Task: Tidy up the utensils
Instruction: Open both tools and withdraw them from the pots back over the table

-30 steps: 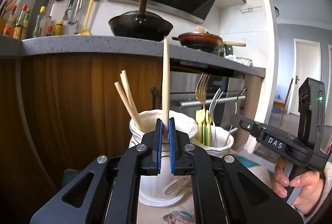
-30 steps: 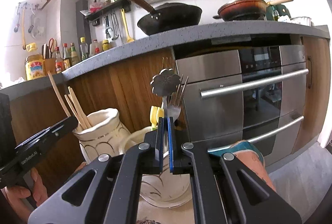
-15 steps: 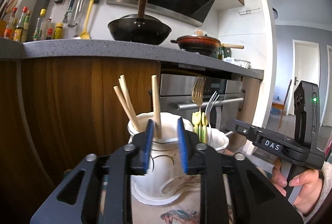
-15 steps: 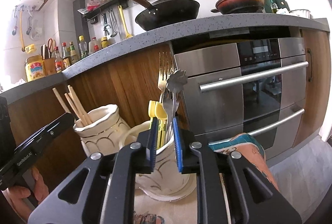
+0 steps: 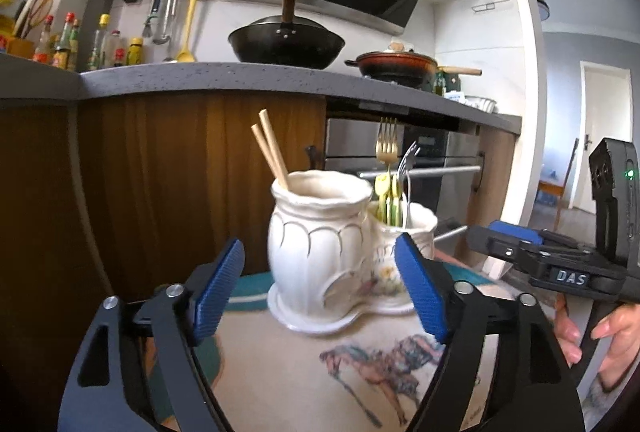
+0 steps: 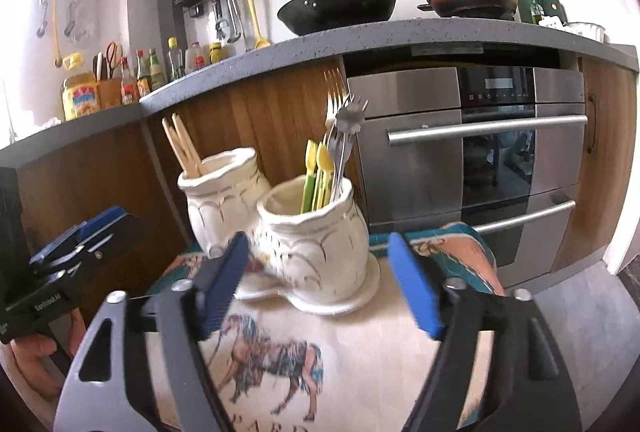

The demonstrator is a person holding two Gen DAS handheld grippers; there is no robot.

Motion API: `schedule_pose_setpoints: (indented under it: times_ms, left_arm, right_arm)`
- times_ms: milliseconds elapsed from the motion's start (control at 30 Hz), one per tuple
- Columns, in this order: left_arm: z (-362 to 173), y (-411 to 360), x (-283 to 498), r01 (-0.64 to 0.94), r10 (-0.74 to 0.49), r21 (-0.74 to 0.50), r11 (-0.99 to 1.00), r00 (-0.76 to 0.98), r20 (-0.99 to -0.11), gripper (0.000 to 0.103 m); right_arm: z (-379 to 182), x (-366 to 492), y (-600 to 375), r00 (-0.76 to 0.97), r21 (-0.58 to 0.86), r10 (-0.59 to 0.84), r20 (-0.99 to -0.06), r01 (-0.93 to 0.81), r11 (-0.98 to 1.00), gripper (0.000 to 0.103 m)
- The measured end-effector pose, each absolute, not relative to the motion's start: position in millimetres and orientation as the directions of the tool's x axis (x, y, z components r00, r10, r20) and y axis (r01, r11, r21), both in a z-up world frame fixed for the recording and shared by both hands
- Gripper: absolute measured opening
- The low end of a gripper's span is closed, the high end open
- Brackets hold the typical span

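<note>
Two joined white ceramic pots stand on a shared base. The left pot (image 5: 316, 228) (image 6: 224, 192) holds wooden chopsticks (image 5: 270, 150) (image 6: 182, 144). The right pot (image 5: 404, 232) (image 6: 312, 232) holds forks (image 5: 387, 148) (image 6: 340, 136), a metal spoon and yellow-green plastic utensils (image 6: 318, 172). My left gripper (image 5: 320, 292) is opening, wide, nothing between its blue pads, pulled back in front of the left pot. My right gripper (image 6: 320, 284) is also opening wide, empty, in front of the right pot.
The pots sit on a small table with a horse-print cloth (image 6: 280, 352). Behind are wooden cabinet fronts (image 5: 160, 172), a steel oven (image 6: 480, 152) and a grey counter (image 5: 240, 80) with a black wok and red pan. A hand (image 5: 608, 336) holds the right gripper.
The left gripper let go of a chopstick, which dropped into the left pot. The right gripper released a metal utensil into the right pot. Both opened wide and drew back.
</note>
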State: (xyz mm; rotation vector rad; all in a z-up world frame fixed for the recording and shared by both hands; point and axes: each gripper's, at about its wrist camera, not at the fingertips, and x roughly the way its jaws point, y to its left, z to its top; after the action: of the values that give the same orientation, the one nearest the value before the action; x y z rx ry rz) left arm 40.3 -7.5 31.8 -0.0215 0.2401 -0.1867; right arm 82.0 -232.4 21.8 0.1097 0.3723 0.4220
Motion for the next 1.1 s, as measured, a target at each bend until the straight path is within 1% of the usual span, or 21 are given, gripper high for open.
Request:
schedule_pose_setpoints:
  times_ms: [33, 67, 100, 133, 267, 367, 467, 667, 833, 1100]
  left_arm:
    - [30, -8, 35, 0.167, -0.169, -0.031, 0.986, 0.957, -0.237, 0.088]
    - [29, -7, 31, 0.154, -0.155, -0.022, 0.988, 0.959, -0.236, 0.093]
    - [28, -7, 28, 0.143, -0.143, -0.017, 0.99, 0.961, -0.235, 0.093]
    - [25, -6, 24, 0.128, -0.127, -0.013, 0.992, 0.962, -0.242, 0.094]
    - [17, -6, 18, 0.089, -0.086, -0.004, 0.996, 0.958, -0.273, 0.098]
    - [11, -11, 14, 0.072, -0.061, 0.027, 0.997, 0.956, -0.287, 0.098]
    - [7, -18, 13, 0.055, -0.036, 0.057, 0.997, 0.956, -0.292, 0.098]
    - [8, -18, 11, 0.01, 0.003, 0.046, 0.999, 0.961, -0.278, 0.098]
    - [8, -19, 14, 0.007, 0.008, 0.051, 0.999, 0.958, -0.287, 0.098]
    - [8, -17, 12, 0.003, 0.007, 0.036, 0.999, 0.962, -0.274, 0.098]
  right_arm:
    - [21, 79, -232, 0.85, 0.168, 0.41, -0.332, -0.375, 0.912, 0.083]
    - [20, 74, -231, 0.858, 0.138, 0.393, -0.332, -0.368, 0.919, 0.09]
    - [20, 72, -230, 0.865, 0.115, 0.38, -0.328, -0.363, 0.925, 0.097]
    - [19, 68, -229, 0.875, 0.089, 0.365, -0.319, -0.356, 0.93, 0.098]
    - [17, 56, -225, 0.897, 0.029, 0.324, -0.299, -0.331, 0.943, 0.098]
    - [14, 50, -222, 0.902, 0.013, 0.321, -0.289, -0.332, 0.943, 0.098]
    - [11, 49, -219, 0.91, 0.002, 0.311, -0.274, -0.323, 0.946, 0.098]
    - [10, 50, -217, 0.926, -0.004, 0.287, -0.245, -0.298, 0.955, 0.098]
    - [10, 56, -216, 0.922, 0.002, 0.291, -0.257, -0.3, 0.954, 0.098]
    - [10, 51, -212, 0.921, -0.014, 0.307, -0.241, -0.32, 0.947, 0.098]
